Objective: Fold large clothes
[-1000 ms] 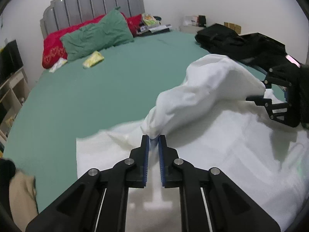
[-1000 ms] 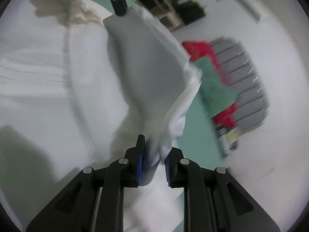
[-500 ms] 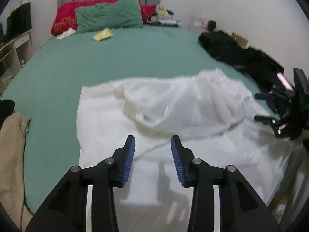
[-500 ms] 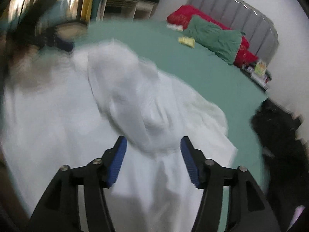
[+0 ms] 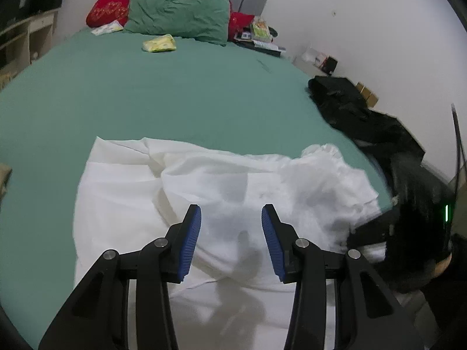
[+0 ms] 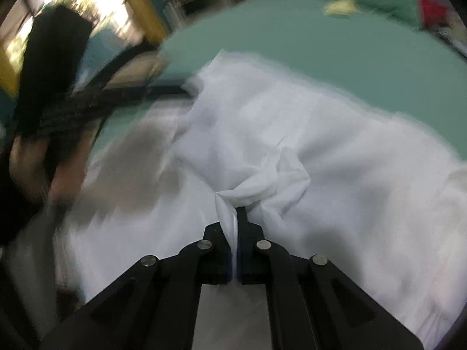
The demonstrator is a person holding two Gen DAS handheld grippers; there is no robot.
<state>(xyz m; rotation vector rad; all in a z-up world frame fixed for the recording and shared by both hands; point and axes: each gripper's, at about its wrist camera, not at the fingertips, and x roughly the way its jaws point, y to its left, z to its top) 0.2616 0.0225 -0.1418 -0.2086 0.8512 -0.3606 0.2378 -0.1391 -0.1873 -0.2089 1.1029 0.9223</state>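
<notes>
A large white garment (image 5: 221,192) lies spread and partly folded over on the green bed (image 5: 163,96). My left gripper (image 5: 231,218) is open and empty, hovering just above the cloth's near middle. In the right wrist view my right gripper (image 6: 235,215) is shut on a pinched bunch of the same white garment (image 6: 292,151); this view is motion-blurred. The right gripper also shows in the left wrist view (image 5: 376,233) at the cloth's right edge.
A green pillow (image 5: 178,14) and a red pillow (image 5: 109,11) lie at the headboard, with a yellow packet (image 5: 159,43) near them. Black clothing (image 5: 359,116) is piled at the bed's right edge. A shelf unit (image 5: 20,38) stands at the left. The person's arm (image 6: 49,134) is at the left.
Both grippers let go of the lifted white cloth and it dropped onto the bed. The left gripper stays open; the right has since shut on a bunch of the cloth.
</notes>
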